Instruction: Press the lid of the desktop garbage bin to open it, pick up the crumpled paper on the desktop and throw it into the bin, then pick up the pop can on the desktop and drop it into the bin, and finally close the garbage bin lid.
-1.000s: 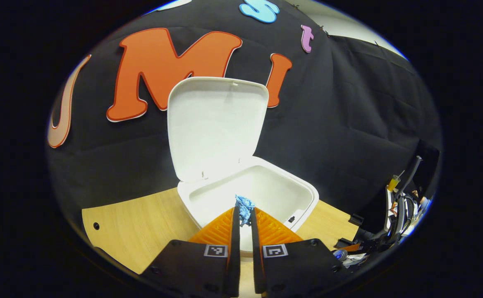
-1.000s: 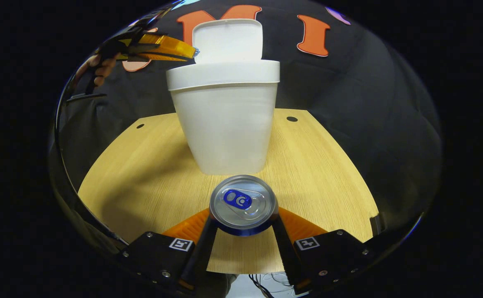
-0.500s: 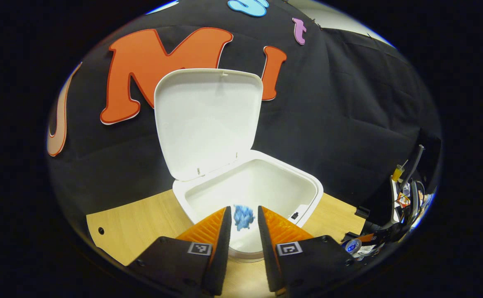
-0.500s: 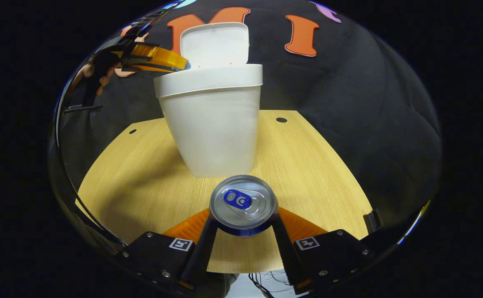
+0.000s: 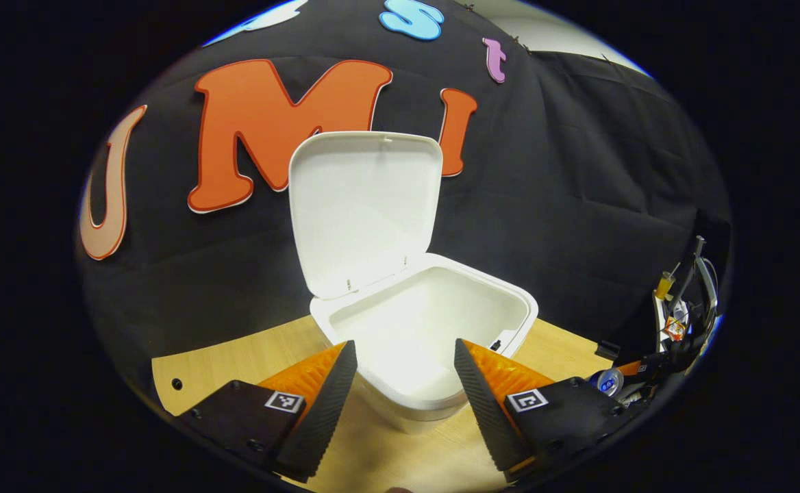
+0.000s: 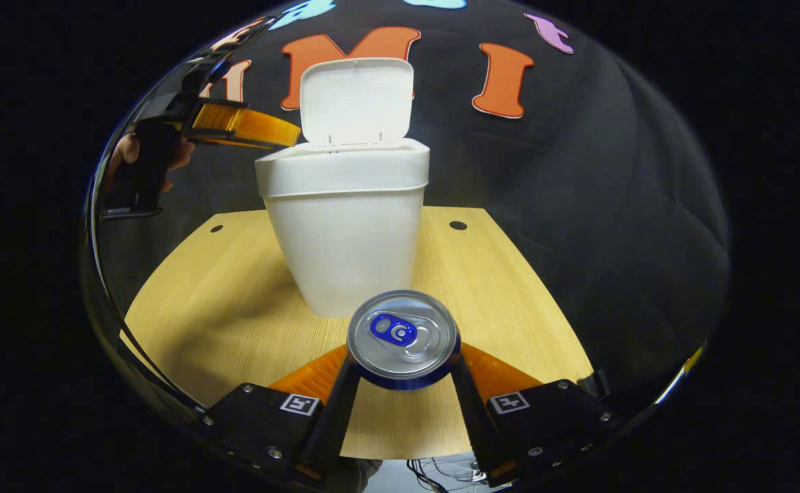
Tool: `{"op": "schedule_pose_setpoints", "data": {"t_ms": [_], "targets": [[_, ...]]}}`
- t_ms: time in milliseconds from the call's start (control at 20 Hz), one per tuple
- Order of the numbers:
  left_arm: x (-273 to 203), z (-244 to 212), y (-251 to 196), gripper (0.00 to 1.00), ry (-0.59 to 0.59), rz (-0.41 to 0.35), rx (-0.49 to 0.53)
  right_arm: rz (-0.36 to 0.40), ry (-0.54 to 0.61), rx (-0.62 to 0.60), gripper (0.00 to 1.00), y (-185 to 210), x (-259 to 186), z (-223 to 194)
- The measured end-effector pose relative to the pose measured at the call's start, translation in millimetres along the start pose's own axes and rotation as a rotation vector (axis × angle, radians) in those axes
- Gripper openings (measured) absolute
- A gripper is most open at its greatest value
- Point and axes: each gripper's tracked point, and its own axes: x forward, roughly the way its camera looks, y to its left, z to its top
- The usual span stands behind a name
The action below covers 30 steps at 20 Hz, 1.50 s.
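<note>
White plastic forms the garbage bin (image 6: 345, 226), which stands on the far half of the light wood desk (image 6: 201, 294) with its lid (image 6: 357, 99) raised upright at the back. In the right gripper view, the left tool (image 6: 290, 135) hovers at the far left, just beside the bin's upper left rim, held by a hand (image 6: 141, 164). In the left gripper view that tool (image 5: 405, 356) is spread wide and holds nothing, its fingers (image 5: 328, 394) framing the near edge of the bin's open mouth (image 5: 434, 322); whether the crumpled paper lies inside cannot be told. Nearer and to the right of that, in the right gripper view, the right tool (image 6: 401, 373) clasps the pop can (image 6: 402, 339) from both sides, upright, in front of the bin. The left gripper view catches this can (image 5: 606, 381) at the far right edge.
</note>
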Motion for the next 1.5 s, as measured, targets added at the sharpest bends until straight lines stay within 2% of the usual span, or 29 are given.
{"op": "schedule_pose_setpoints", "data": {"t_ms": [50,100,150,200,250,300,350,550,800,850,900,1200,1500], "targets": [[-3.8,0.8,1.5,0.94,-0.016,0.004,-0.001,0.000,-0.016,-0.003,0.75,-0.7,-1.6,9.2],[-8.9,-0.3,4.6,0.89,-0.035,0.012,0.002,0.000,-0.032,-0.007,0.75,-1.5,-4.8,17.5],[-13.5,-1.0,8.4,0.95,-0.052,0.029,0.008,-0.001,-0.046,-0.012,0.75,-2.6,-5.4,30.0],[-18.4,-5.2,13.9,0.89,-0.062,0.045,0.011,-0.004,-0.059,-0.019,0.75,-3.7,-5.9,42.9],[-22.9,-8.8,18.7,0.95,-0.068,0.059,0.009,-0.005,-0.075,-0.026,0.75,-4.7,-9.0,51.4],[-27.2,-13.4,23.9,0.89,-0.070,0.069,0.004,-0.009,-0.094,-0.033,0.75,-6.6,-11.8,61.9],[-30.7,-17.2,29.2,0.95,-0.071,0.083,-0.002,-0.008,-0.110,-0.040,0.75,-7.3,-14.9,72.7],[-47.9,-35.9,52.7,0.95,-0.060,0.141,-0.023,0.003,-0.167,-0.066,0.75,-7.6,-21.6,113.7],[-68.3,-54.0,75.8,0.95,-0.060,0.214,-0.050,0.039,-0.217,-0.073,0.75,-1.6,-24.8,154.2],[-73.3,-57.0,79.9,0.89,-0.065,0.233,-0.042,0.050,-0.216,-0.069,0.75,1.8,-21.0,160.9],[-77.7,-61.2,82.8,0.95,-0.064,0.250,-0.036,0.061,-0.221,-0.067,0.75,5.2,-20.1,167.0],[-101.8,-86.7,100.0,0.95,-0.054,0.321,-0.078,0.116,-0.272,-0.097,0.75,20.6,-17.8,207.8],[-128.7,-105.7,125.0,0.95,-0.049,0.427,-0.129,0.175,-0.279,-0.097,0.75,45.5,6.0,230.3]]}}
